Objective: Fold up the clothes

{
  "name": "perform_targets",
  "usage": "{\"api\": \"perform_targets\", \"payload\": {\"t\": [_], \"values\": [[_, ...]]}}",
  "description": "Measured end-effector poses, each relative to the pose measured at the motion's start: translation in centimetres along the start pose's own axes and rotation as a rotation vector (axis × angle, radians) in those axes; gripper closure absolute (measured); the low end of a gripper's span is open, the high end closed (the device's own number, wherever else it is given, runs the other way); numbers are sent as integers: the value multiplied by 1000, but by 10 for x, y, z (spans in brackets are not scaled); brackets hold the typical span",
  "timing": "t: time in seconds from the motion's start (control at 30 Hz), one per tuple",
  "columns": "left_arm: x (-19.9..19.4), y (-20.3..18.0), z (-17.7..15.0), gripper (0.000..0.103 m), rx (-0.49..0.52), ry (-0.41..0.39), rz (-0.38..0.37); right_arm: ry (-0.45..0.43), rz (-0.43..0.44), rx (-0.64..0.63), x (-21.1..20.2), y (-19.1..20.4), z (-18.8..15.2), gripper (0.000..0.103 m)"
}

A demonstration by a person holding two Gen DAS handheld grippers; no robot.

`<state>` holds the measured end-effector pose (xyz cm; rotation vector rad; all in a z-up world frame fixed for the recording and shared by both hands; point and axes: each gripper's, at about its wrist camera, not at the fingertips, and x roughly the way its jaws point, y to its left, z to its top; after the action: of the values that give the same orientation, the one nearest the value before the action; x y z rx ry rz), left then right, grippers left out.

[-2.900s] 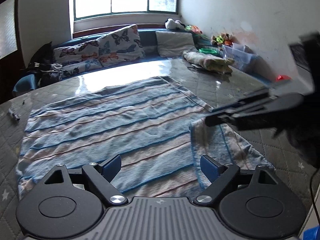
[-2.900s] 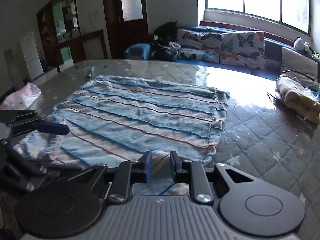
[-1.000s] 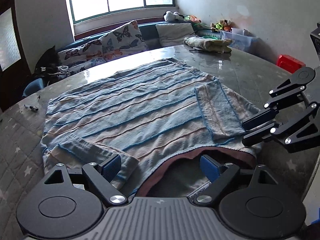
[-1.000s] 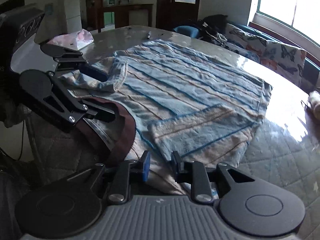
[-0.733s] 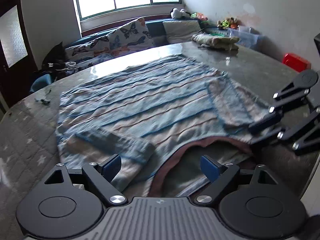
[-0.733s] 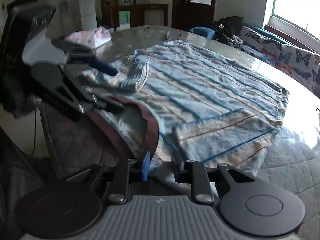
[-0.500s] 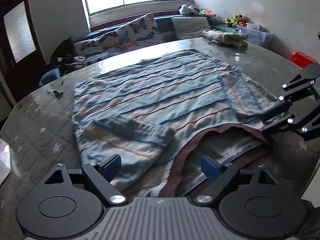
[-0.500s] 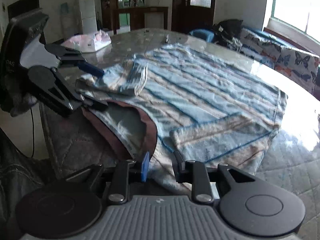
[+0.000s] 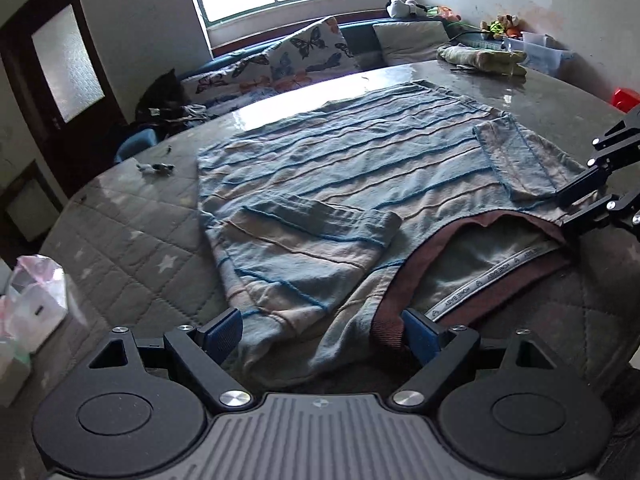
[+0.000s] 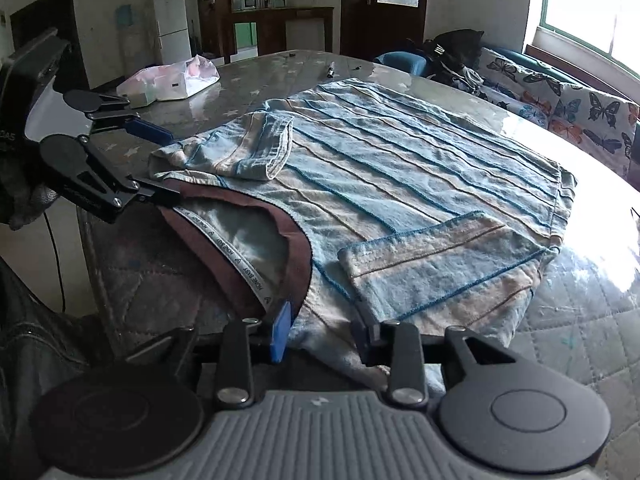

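Striped shirt (image 9: pixel 360 184) flat on table (image 9: pixel 132 240), sleeves folded in.
Left gripper (image 9: pixel 320 332) wide open around shoulder; right gripper (image 10: pixel 324 328) part-open astride shoulder cloth, grip unclear.

The left black two-finger gripper (image 9: pixel 322 330) has blue ribbed pads (image 9: pixel 221 330), silver screws, round black discs and a grey ridged housing. The right black two-finger gripper (image 10: pixel 324 330) matches it, with a thin black cable (image 10: pixel 56 256) hanging behind.
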<state>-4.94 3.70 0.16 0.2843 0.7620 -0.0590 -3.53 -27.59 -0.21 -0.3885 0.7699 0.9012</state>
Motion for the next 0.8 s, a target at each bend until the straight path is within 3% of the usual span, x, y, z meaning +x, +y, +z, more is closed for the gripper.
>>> {"api": "perform_targets", "payload": {"t": [0.17,0.27,0.43,0.7,0.8], "values": [[-10,-3,-3,15,9,29,-27,-1,3,2,0,-1,-1,70],[-19,11,-1,15,-42,18,-51,-3,7,3,0,-2,-1,68],[-16,44,8,16,-199,-9,68,-9,11,14,0,-4,-2,67],[4,21,-8,16,-25,28,94,-12,12,21,0,-4,-2,65],[0,21,-10,16,-21,8,92,-11,14,20,1,-4,-1,65]]}}
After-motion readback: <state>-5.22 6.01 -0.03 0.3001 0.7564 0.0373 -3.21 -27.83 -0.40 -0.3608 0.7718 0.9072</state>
